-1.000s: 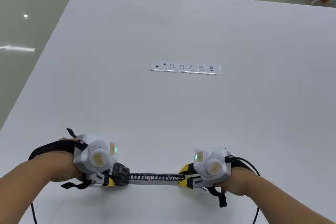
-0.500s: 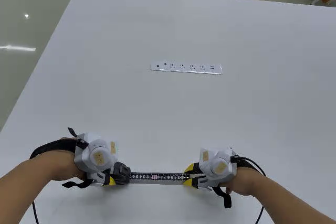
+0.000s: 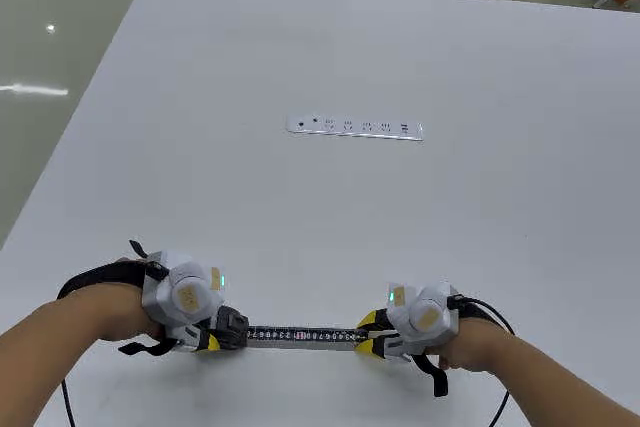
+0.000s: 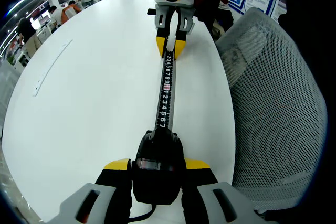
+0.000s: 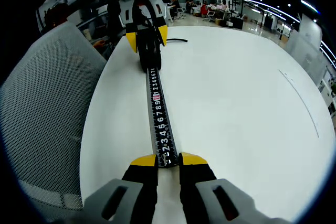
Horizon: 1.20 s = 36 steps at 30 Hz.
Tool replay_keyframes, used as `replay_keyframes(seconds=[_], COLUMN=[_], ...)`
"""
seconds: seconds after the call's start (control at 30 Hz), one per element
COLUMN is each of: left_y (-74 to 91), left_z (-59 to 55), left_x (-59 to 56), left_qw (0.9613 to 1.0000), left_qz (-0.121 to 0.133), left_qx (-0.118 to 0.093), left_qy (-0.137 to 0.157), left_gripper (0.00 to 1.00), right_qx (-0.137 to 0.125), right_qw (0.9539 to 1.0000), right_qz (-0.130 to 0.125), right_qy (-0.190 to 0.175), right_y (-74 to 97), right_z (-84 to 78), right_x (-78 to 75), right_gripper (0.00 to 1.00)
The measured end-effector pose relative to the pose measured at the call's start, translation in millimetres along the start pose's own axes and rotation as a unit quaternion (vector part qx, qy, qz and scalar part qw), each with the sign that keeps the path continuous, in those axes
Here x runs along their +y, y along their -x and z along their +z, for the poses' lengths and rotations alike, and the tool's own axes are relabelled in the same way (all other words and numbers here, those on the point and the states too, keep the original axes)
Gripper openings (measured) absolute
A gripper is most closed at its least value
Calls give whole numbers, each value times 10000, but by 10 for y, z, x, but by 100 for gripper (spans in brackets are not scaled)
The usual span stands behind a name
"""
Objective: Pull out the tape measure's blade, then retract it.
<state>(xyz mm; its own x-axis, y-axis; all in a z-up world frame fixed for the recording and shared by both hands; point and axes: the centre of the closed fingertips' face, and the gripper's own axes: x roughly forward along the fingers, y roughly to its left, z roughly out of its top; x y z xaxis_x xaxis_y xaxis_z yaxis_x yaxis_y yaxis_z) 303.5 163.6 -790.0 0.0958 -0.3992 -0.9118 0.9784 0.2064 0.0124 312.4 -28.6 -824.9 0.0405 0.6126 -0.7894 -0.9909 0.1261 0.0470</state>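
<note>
Head view: on the white tabletop, well nearer the person than the flat white power strip, the left gripper clamps the black tape measure case. The right gripper pinches the end of the numbered metal blade stretched between them.

Left gripper view: yellow-tipped jaws are closed around the case, with the power strip far off to the left.

Right gripper view: the jaws are narrowed onto the blade's tip, with the power strip off to the right.
</note>
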Motion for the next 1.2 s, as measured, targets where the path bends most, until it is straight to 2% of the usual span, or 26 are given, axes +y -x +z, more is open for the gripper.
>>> replay_keyframes(seconds=[1.2], left_y=[-5], left_z=[1], left_x=[9], left_qw=[10000], left_qz=[8], left_qx=[-2], left_qy=[27], left_gripper=[33], right_qx=[109], right_qw=[9998], right_qz=[-98], right_qy=[-102], right_y=[203], right_z=[-263], right_x=[-55], right_gripper=[13])
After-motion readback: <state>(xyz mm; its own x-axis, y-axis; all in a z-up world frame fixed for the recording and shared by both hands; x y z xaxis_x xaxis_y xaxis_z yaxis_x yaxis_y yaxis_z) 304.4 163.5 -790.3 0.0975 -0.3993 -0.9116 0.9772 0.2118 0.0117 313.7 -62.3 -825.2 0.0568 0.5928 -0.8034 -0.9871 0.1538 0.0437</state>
